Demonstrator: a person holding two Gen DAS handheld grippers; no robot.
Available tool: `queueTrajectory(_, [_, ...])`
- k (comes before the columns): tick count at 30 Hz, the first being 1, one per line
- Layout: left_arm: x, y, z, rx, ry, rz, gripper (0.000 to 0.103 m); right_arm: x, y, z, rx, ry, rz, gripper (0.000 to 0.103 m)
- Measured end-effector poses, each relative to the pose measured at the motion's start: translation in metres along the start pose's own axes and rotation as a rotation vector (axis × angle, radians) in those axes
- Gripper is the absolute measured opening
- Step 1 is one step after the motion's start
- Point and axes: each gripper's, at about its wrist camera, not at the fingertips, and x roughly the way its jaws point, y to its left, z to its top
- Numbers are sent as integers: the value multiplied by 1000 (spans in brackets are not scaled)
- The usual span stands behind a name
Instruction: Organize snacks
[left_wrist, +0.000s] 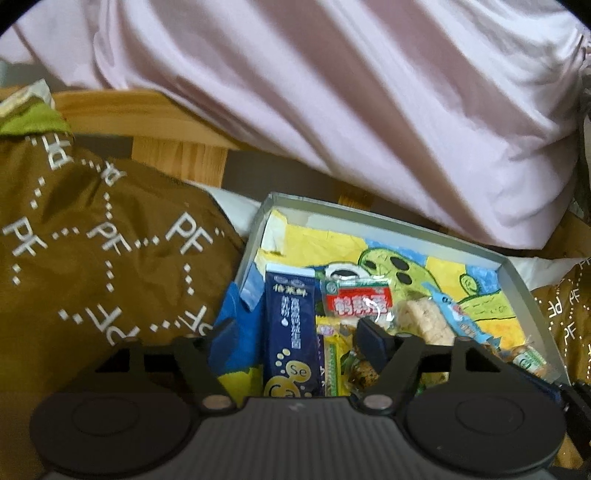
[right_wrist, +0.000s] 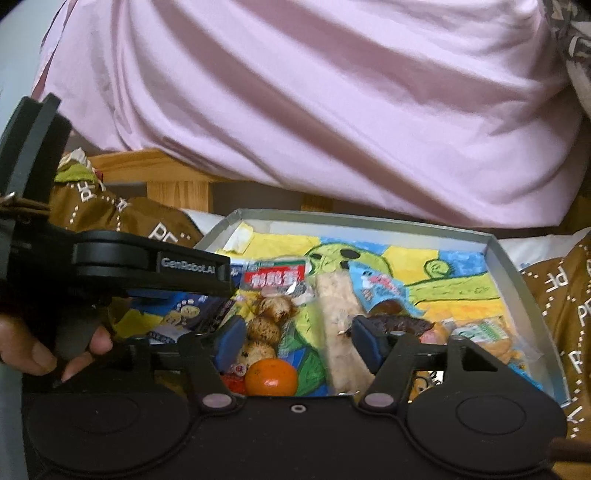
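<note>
- A home, most likely a bedroom: a large pale pink quilt (left_wrist: 332, 110), soft and creased, bulges over the far side of both views.
- Under it runs a light pine bed frame (left_wrist: 177, 155) with a plank rail and post.
- Brown fabric printed with white "PF" letters (left_wrist: 92, 240) lies crumpled like bedding.
- A shallow grey cardboard box lid lined with a child's crayon drawing (right_wrist: 498, 254) holds household snacks.

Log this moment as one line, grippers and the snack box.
left gripper: open, empty | right gripper: open, empty | snack box: holds navy carton, orange, wrapped snacks
</note>
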Motion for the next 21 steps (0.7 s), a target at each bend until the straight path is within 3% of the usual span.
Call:
queueTrajectory(6, [-21, -8, 13, 19, -52, 24, 87, -14, -8, 10, 26, -50, -22, 89])
queueTrajectory(12, [-38, -14, 23, 16, -88, 23, 95, -23, -18, 17, 63, -73, -29, 98])
queueTrajectory(21, [-56, -17, 25, -1, -130, 64, 102, -29, -30, 21, 129, -90, -37, 102])
